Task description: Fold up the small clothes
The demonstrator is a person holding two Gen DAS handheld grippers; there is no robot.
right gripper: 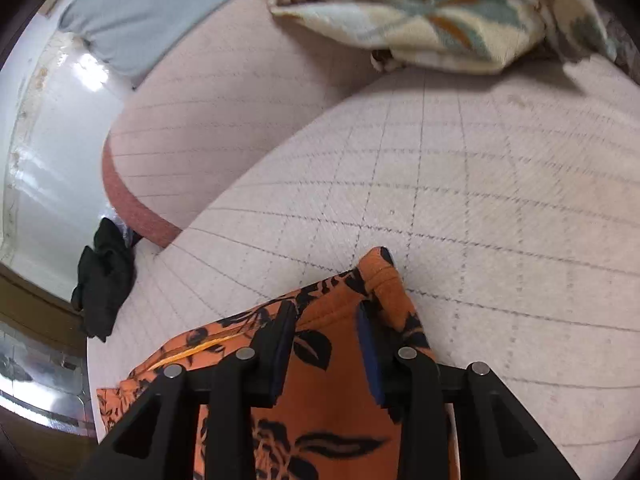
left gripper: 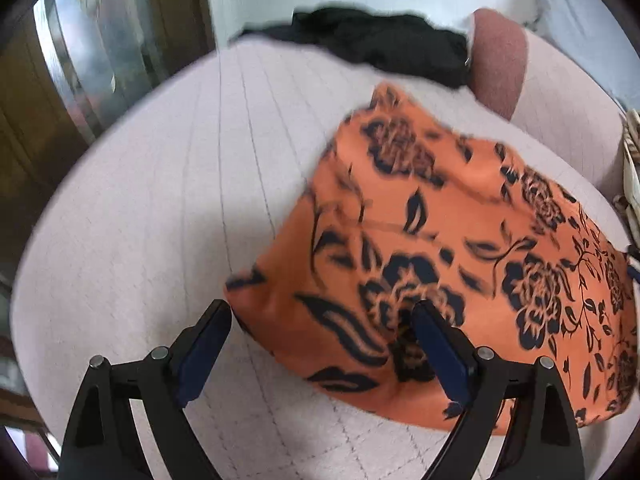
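Jaws: left gripper point(left gripper: 322, 320) wide open, empty; right gripper point(right gripper: 326, 314) partly open, straddling cloth, grip uncertain.
Orange garment point(left gripper: 440, 248) lies on my quilted bed point(left gripper: 160, 200); soft, light, likely slippery; I'd pinch corners.

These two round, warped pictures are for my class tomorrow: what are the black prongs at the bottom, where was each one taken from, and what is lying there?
No robot here: a person holds a two-finger gripper in each hand, with a wide-angle camera on each looking along its fingers, hence the round distortion.

In the left wrist view, the left gripper is open, its fingers spread over the near corner of an orange garment with black flowers. It lies on a pale quilted cover. Behind it sits a crumpled black garment.

In the right wrist view, the right gripper hovers over another end of the same orange cloth; its fingers are apart and grip nothing that I can see. Farther off lies a cream leaf-patterned cloth.
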